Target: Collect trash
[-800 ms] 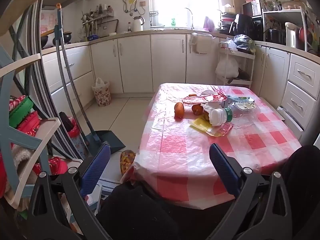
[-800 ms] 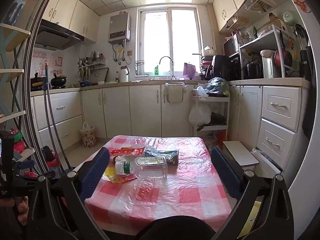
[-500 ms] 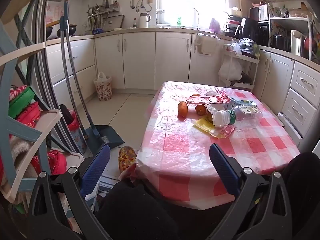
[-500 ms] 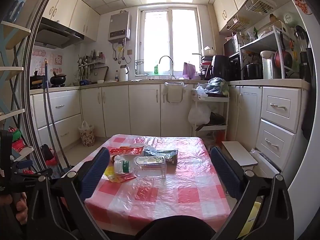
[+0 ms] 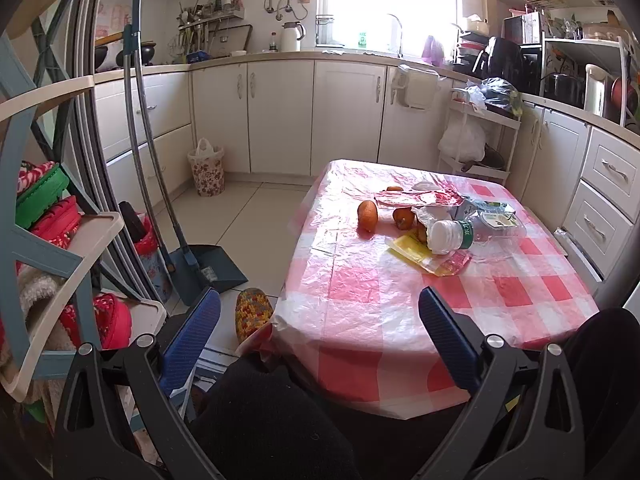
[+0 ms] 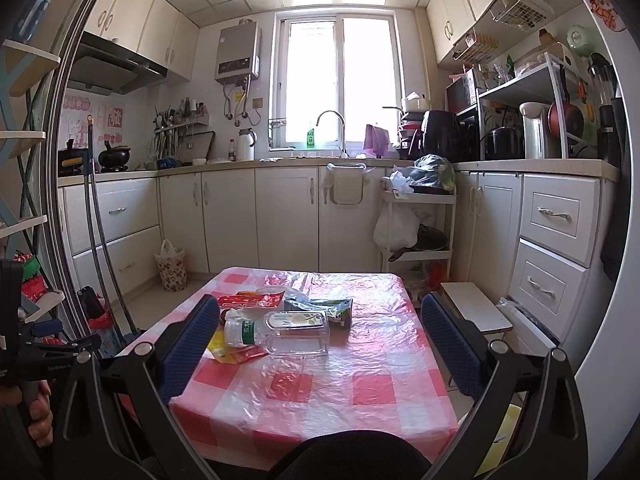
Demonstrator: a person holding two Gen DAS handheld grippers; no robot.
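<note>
Trash lies on a table with a red-checked cloth: an empty clear plastic bottle on its side, a yellow wrapper, a red wrapper, a green-white carton and orange peels. My left gripper is open and empty, short of the table's near edge. My right gripper is open and empty, held before the table.
A small floral bin with a bag liner stands on the floor by the cabinets. A broom and blue dustpan lean by a shelf rack on the left. A white stool and drawers are on the right.
The left wrist view has tilted up and shifted slightly, so the table sits lower and more to the right. The right view moved very little. Both grippers stay open.
</note>
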